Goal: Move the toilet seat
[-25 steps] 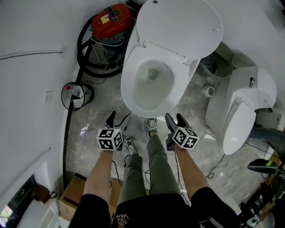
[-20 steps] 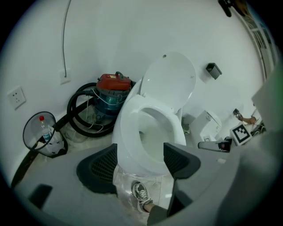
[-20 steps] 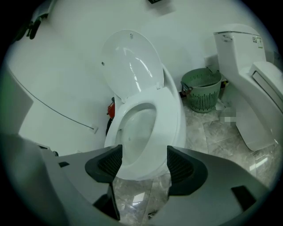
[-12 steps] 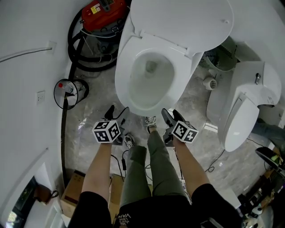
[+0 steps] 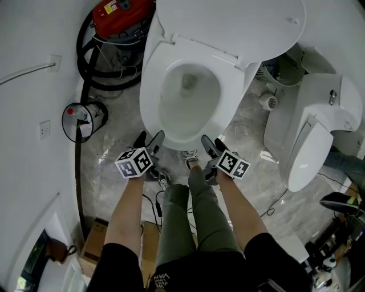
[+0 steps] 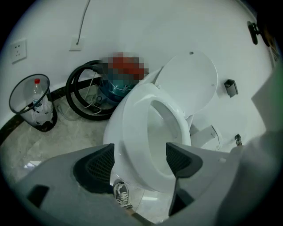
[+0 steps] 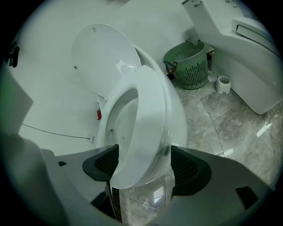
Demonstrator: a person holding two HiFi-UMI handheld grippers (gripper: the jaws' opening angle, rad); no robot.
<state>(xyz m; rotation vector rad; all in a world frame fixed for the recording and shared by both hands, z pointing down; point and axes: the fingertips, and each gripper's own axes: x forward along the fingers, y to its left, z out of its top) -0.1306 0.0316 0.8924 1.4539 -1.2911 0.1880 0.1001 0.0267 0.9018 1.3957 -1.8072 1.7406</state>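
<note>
Marble floor [image 5: 108, 157]: toilet [image 5: 149, 102], basket [image 7: 188, 66], bin [image 5: 80, 121], likely vacuum [image 5: 117, 11].

**A:** What lies between the jaws of the left gripper [image 6: 140, 153]?

**B:** The front rim of the seat [image 6: 132, 130]. The jaws have just been opening and stand wide, not gripping it.

**A:** And beyond the jaws?

**B:** The lid [image 6: 188, 81] is raised, ahead. The hose [image 6: 84, 95] is coiled ahead-left. The bin [image 6: 31, 108] holding a bottle [image 6: 37, 95] is far left. A shoe [image 6: 121, 196] is below.

Olive-green trousers [image 5: 197, 219], a black top [image 5: 199, 274] with pale lettering at the frame's bottom edge, and grey laced sneakers [image 5: 192, 158] are worn.
</note>
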